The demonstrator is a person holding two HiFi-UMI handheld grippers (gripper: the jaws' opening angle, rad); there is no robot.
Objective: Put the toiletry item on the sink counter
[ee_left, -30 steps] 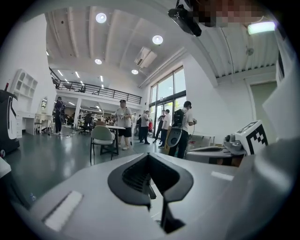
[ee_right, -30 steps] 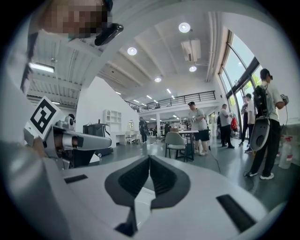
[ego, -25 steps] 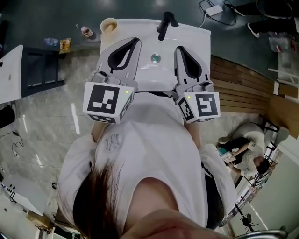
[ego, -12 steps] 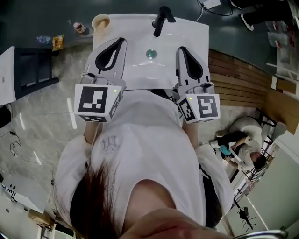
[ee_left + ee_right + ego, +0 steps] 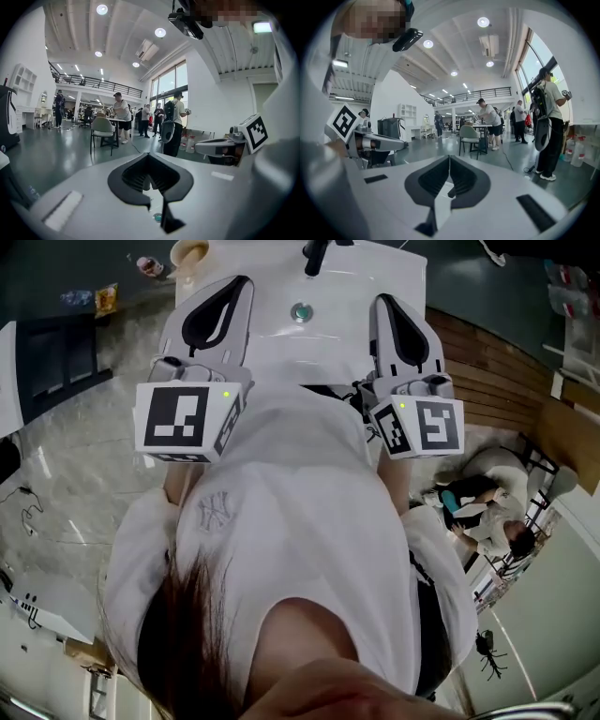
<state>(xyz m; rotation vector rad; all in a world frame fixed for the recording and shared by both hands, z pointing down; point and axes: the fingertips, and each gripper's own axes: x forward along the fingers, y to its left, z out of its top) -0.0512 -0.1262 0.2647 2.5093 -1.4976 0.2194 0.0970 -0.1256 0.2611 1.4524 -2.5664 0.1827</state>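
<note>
Left gripper (image 5: 240, 287) and right gripper (image 5: 385, 302): jaws pressed together, empty, above sink (image 5: 291, 348). Torso (image 5: 300, 512) hides its near rim. Faucet (image 5: 314, 253), cup (image 5: 187, 251) cut off at top (cup contents indiscernible).

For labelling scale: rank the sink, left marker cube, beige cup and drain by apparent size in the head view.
1. sink
2. left marker cube, enlarged by nearness to the camera
3. beige cup
4. drain, clearly smallest
</note>
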